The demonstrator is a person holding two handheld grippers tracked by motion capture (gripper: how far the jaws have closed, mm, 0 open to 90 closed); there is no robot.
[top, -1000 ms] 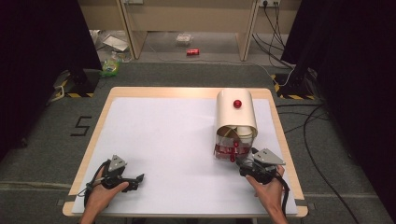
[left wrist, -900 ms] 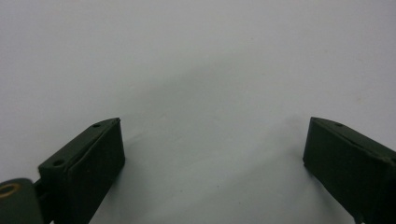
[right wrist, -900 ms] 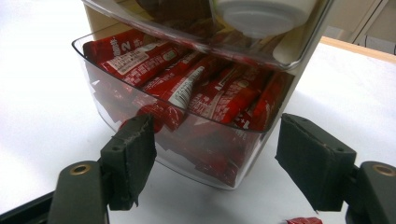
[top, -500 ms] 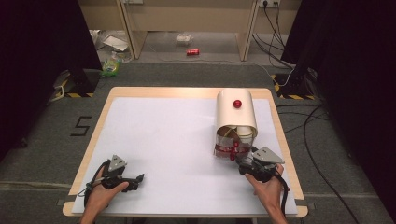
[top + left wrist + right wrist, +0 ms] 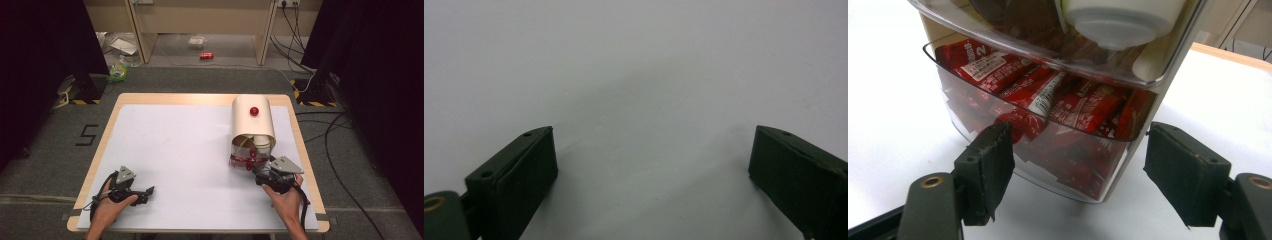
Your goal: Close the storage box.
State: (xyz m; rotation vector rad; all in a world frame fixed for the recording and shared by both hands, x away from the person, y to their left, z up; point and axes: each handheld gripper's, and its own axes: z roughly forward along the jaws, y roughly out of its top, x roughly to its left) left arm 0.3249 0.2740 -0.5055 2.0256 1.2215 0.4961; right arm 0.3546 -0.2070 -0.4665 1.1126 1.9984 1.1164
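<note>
Worktop (image 5: pixel 175 145) from the high view: right tool (image 5: pixel 264 171) sits just short of the snack dispenser (image 5: pixel 252 131), left tool (image 5: pixel 140 192) well apart. Left gripper view: jaws spread, nothing between. Right gripper view: jaws spread too, red wrappers (image 5: pixel 1048 107) straight ahead in the clear bin.

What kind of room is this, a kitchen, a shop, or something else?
Most likely a lab or recording studio, not a home. A bare white-topped table stands on grey carpet between black curtains, loose cables trail across the floor, and yellow-black hazard tape marks the stand bases.
</note>
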